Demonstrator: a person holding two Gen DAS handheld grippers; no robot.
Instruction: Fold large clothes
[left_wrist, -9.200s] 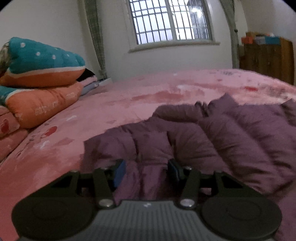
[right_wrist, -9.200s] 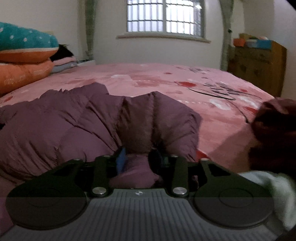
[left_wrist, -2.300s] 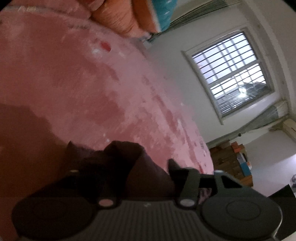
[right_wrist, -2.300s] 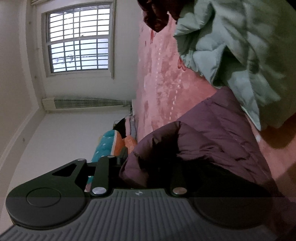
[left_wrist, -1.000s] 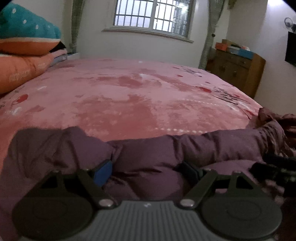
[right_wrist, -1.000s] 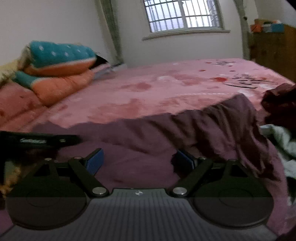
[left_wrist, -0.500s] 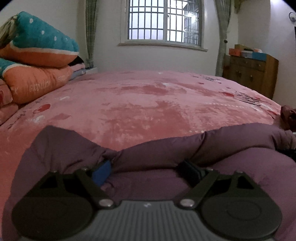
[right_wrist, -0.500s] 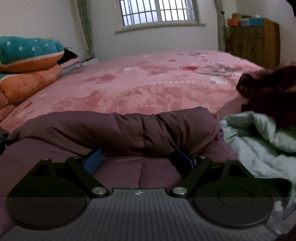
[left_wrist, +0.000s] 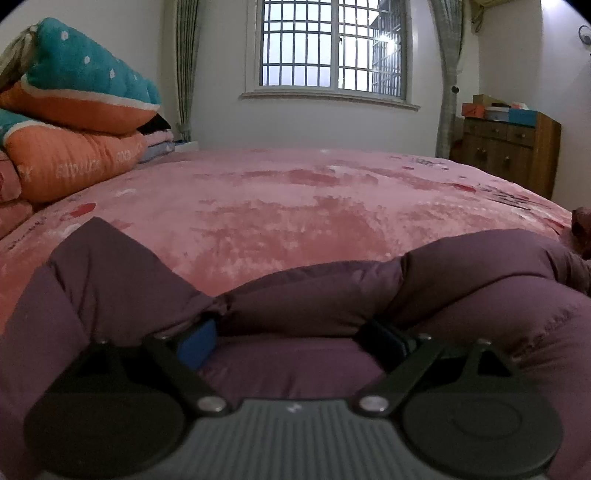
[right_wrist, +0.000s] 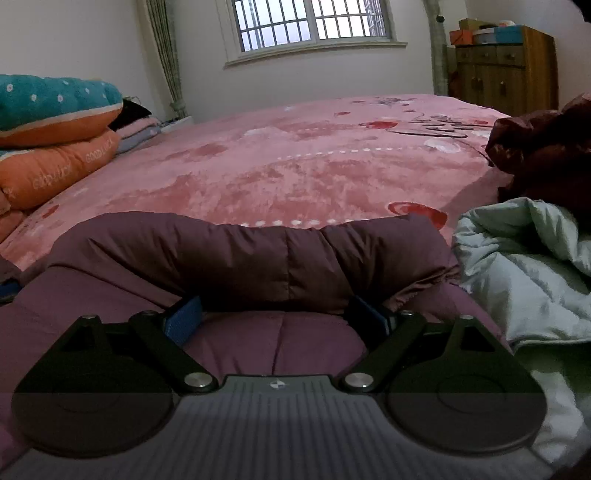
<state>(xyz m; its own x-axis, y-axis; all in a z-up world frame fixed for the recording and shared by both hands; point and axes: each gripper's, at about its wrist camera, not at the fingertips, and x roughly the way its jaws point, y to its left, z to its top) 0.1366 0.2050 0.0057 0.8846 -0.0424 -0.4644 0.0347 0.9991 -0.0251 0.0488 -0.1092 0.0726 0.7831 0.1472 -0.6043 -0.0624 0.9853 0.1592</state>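
Both tools, L (left_wrist: 291, 341) & R (right_wrist: 275, 319), spread wide, released purple jacket (left_wrist: 314, 295)

R gripper (right_wrist: 275, 319) jaws wide over purple jacket (right_wrist: 251, 254) fold on bed (right_wrist: 295, 173).

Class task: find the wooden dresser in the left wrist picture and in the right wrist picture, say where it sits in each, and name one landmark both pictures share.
Left wrist view: the wooden dresser stands at the right edge, about mid-height, beyond the pink bed.
Right wrist view: the wooden dresser is in the upper right corner, beyond the bed.
Shared landmark: the barred window, left of the dresser in both.
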